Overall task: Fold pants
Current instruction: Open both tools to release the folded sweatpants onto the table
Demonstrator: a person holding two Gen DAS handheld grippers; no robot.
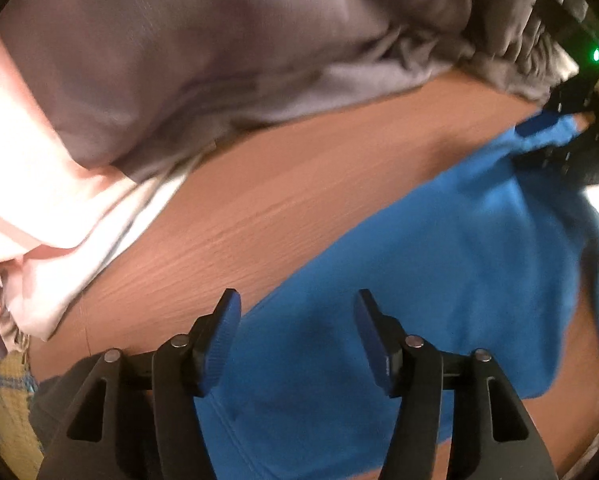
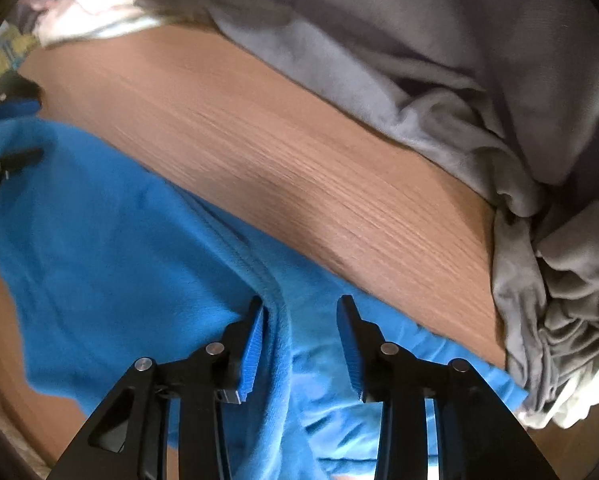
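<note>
Nearest in the left wrist view, the left gripper points steeply down with its two blue-padded fingers spread apart and nothing between them; the pads touch no cloth, so it holds nothing. Right beneath it lie the blue pants, soft fleece-like fabric spread flat across the wooden table, which suggests a fold has just been laid down and let go. In the right wrist view, the right gripper also points steeply down, its fingers partly apart. A raised seam or hem of the blue pants runs up between the fingers, close beside the left one, but the pads do not appear to pinch it, so this tool too seems to have released the cloth. The far end of the pants reaches the other gripper, seen as dark parts at each view's edge. Beyond the pants is a bare band of table. Farther still, a heap of grey clothes lies along the table's far side, apart from the pants, likely waiting its turn. Beside the heap sits pale pink cloth, and at the edge a yellow patterned cloth.
</note>
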